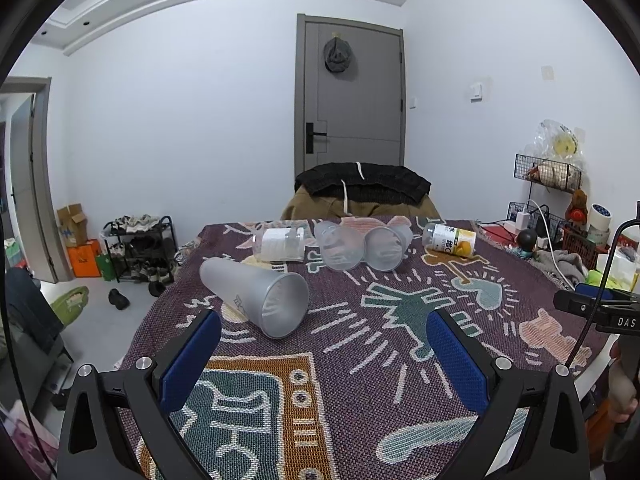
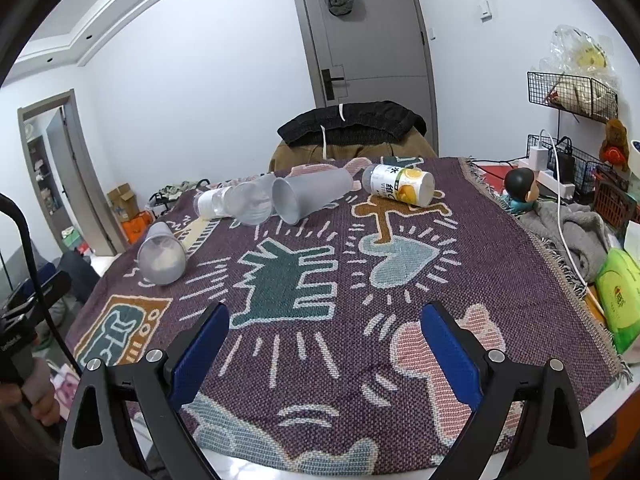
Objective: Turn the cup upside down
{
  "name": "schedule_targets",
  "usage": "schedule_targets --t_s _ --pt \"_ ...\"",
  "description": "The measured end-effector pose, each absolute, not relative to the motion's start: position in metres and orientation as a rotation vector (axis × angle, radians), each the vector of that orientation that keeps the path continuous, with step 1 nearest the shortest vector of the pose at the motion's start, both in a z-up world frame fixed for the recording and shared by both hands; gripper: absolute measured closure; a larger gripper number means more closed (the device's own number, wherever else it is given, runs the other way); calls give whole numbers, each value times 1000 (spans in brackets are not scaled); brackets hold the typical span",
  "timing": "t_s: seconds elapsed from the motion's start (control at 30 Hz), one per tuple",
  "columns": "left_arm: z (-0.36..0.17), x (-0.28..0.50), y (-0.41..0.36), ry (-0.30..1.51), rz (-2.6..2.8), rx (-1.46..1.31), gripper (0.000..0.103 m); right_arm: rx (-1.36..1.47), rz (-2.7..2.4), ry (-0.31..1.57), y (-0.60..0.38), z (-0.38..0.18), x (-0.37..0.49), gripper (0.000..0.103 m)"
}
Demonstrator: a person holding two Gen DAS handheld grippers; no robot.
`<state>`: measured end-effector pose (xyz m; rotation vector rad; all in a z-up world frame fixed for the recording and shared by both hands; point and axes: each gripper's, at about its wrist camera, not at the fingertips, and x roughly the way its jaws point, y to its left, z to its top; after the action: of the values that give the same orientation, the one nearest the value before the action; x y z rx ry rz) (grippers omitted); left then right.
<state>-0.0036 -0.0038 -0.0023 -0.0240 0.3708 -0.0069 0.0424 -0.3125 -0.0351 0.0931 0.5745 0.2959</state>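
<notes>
A frosted plastic cup [image 1: 256,294] lies on its side on the woven blanket [image 1: 360,344] that covers the table, a coarse purple weave with chunky cartoon figures in teal, pink, brown and pale blue. The cup is a tapered cone, matte and translucent grey, with a smooth rim. Its long axis runs level with the cloth: in the left wrist view the wide open mouth faces toward the camera and slightly right, and the narrow base points away to the left. It sits near the blanket's left edge, well apart from everything else on the blanket.

Farther back on the blanket, toward its far edge, two more frosted cups [image 1: 362,246] of the same kind lie tipped over and touching side by side, mouths toward the camera. Just left of them lies a clear bottle with a white label [image 1: 280,244], also on its side. To their right lies a bottle with a yellow fruit label [image 1: 452,240], its cap end pointing left.

The left gripper [image 1: 324,354] hovers over the near part of the blanket, its jaws spread wide with nothing between them; the blue pads [image 1: 192,360] look rubbery against black plastic arms. The fallen cup lies just beyond its left finger, not touched. The right gripper [image 2: 326,354] hangs over the blanket's near right part, jaws likewise wide apart and empty, well away from the cup [image 2: 162,254], which from there shows its open mouth.

Beyond the blanket's far edge a dark garment [image 1: 360,182] is draped over a chair.
</notes>
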Motion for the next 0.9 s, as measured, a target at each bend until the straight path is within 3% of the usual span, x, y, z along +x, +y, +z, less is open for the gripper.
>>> schedule_targets --t_s 0.9 --pt "-4 -4 -4 364 -11 -12 0 81 304 554 -309 -26 38 6"
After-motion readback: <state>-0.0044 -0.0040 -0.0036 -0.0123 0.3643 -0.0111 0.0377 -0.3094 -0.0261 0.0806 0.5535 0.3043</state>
